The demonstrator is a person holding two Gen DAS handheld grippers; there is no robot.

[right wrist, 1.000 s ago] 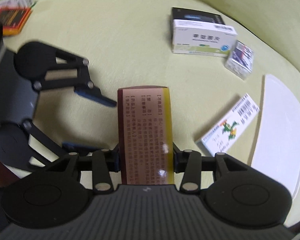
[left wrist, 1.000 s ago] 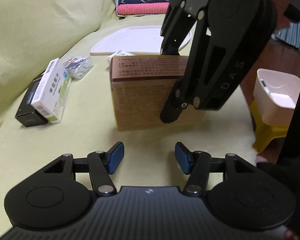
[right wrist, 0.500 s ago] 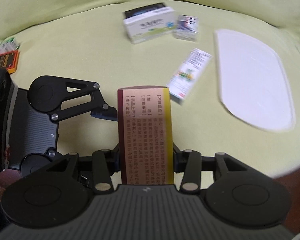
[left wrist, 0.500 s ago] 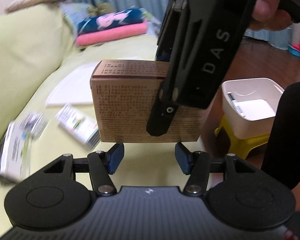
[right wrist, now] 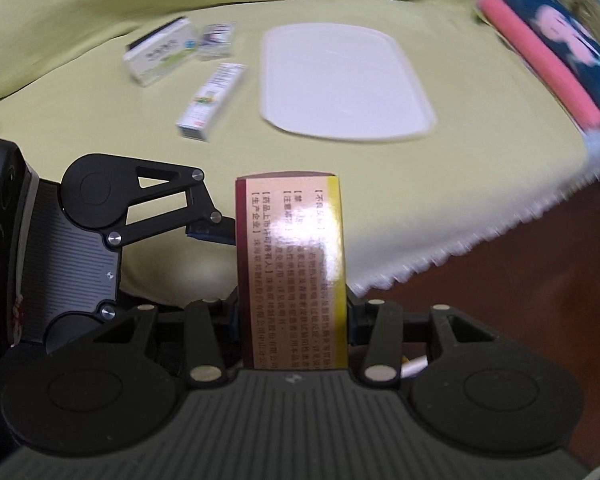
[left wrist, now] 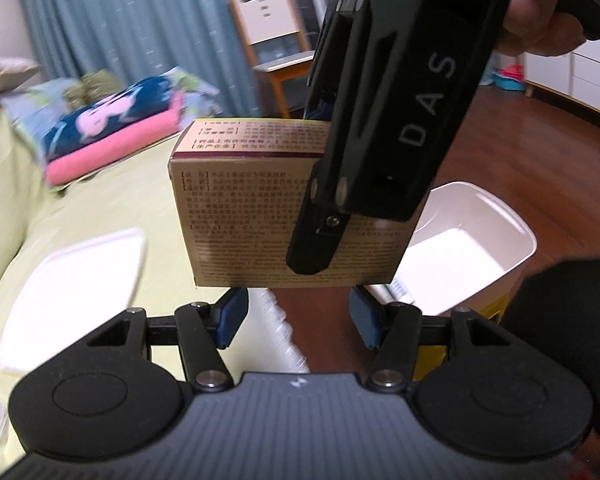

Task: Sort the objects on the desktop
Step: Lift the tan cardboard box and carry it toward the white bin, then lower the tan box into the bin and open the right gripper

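A tan cardboard medicine box (left wrist: 252, 216) with dark red trim hangs in the air, held from above by my right gripper (left wrist: 320, 236). In the right wrist view the same box (right wrist: 292, 272) sits squeezed between the right gripper (right wrist: 292, 320) pads. My left gripper (left wrist: 296, 316) stands open just below the box with nothing between its blue pads; the left gripper (right wrist: 204, 232) also shows beside the box in the right wrist view. A white bin (left wrist: 512, 224) stands on a yellow stool behind and to the right of the box.
On the yellow-green sofa cover lie a white tray lid (right wrist: 340, 84), a slim white box (right wrist: 210, 102), a green-white box (right wrist: 160, 54) and a small packet (right wrist: 216, 40). Folded pink and blue towels (left wrist: 112, 136) sit at the sofa's end. Wooden floor (left wrist: 540, 144), a small chair (left wrist: 272, 36).
Both grippers have swung away from the sofa's middle toward its edge and the white bin, carrying the tan box up off the cover. The small boxes have slid back out of the left view.
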